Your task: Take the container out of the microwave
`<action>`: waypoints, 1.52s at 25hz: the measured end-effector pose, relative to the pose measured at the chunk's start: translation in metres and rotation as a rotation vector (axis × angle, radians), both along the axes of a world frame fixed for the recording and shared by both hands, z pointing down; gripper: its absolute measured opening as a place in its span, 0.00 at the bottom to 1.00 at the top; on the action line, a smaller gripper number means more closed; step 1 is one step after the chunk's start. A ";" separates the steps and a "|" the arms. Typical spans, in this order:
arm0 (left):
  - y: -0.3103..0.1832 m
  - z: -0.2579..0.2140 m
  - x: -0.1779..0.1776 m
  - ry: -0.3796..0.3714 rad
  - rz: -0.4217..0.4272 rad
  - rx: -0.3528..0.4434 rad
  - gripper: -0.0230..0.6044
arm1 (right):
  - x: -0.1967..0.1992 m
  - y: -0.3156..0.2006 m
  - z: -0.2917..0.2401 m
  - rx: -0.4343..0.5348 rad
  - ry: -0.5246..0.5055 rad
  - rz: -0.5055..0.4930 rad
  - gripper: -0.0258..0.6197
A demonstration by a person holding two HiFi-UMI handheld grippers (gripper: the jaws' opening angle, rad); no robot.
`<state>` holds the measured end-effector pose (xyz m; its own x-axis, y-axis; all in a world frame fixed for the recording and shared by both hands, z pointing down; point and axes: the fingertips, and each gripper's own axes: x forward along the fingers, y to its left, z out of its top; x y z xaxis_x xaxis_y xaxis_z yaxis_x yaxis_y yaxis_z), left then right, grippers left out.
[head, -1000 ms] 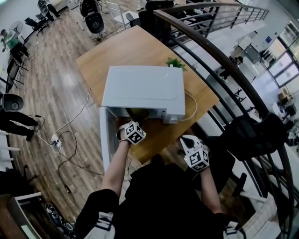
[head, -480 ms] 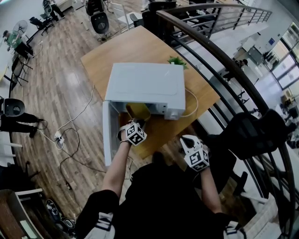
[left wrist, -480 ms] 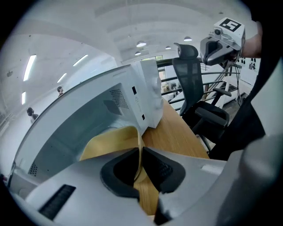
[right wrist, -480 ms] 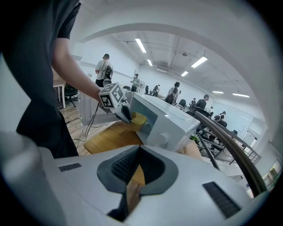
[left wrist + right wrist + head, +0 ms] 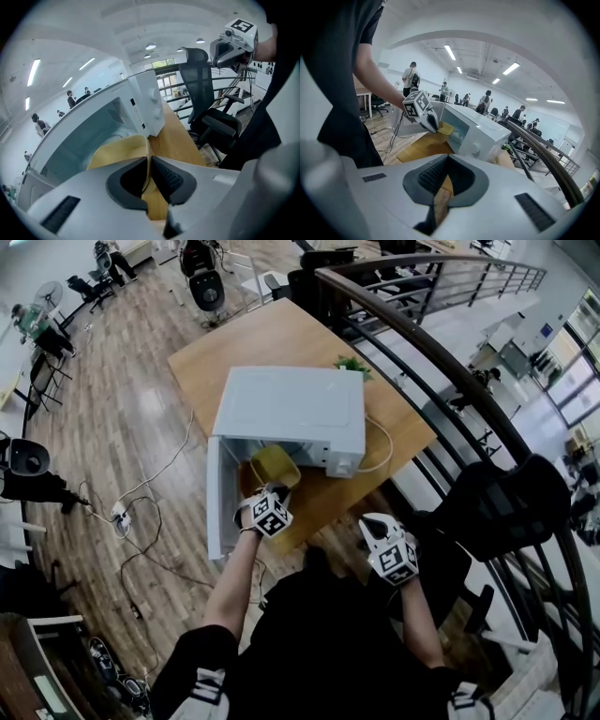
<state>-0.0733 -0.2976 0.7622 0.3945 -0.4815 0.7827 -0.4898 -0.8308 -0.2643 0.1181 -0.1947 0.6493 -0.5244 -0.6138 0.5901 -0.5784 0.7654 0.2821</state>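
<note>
— From the head, looking how?
— Looking steeply down from well above the microwave [image 5: 291, 418], taking in its whole top and the table [image 5: 234, 343] around it.
— And riding on the left gripper [image 5: 270, 495]?
— Sitting low, just before the microwave's open mouth, facing along its front towards the control panel [image 5: 345, 465] end.
— On the right gripper [image 5: 377, 526]?
— Standing farther off from the microwave's front, out past that same end, facing back at the front.
— Sharing what?
— Sharing the microwave's front and the container [image 5: 275, 466] at its mouth across all three; catching the opposite gripper near the microwave in each gripper view.
</note>
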 end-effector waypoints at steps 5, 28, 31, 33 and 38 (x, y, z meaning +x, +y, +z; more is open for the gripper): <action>0.017 -0.018 0.006 -0.002 0.001 0.029 0.08 | 0.001 0.013 -0.017 -0.004 -0.047 -0.022 0.04; 0.120 -0.027 0.017 -0.012 -0.022 0.041 0.08 | -0.003 0.082 -0.010 0.039 -0.068 -0.119 0.04; 0.125 -0.026 0.014 -0.011 -0.026 0.046 0.08 | -0.006 0.090 -0.009 0.033 -0.076 -0.127 0.04; 0.127 -0.026 0.013 -0.012 -0.027 0.046 0.08 | -0.007 0.094 -0.005 0.025 -0.081 -0.130 0.04; 0.130 -0.023 0.014 -0.011 -0.029 0.042 0.08 | -0.003 0.096 -0.002 0.009 -0.079 -0.120 0.04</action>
<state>-0.0597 -0.1676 0.7394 0.3714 -0.5251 0.7657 -0.5105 -0.8043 -0.3040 0.1146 -0.0986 0.6468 -0.6390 -0.5491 0.5387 -0.5039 0.8279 0.2462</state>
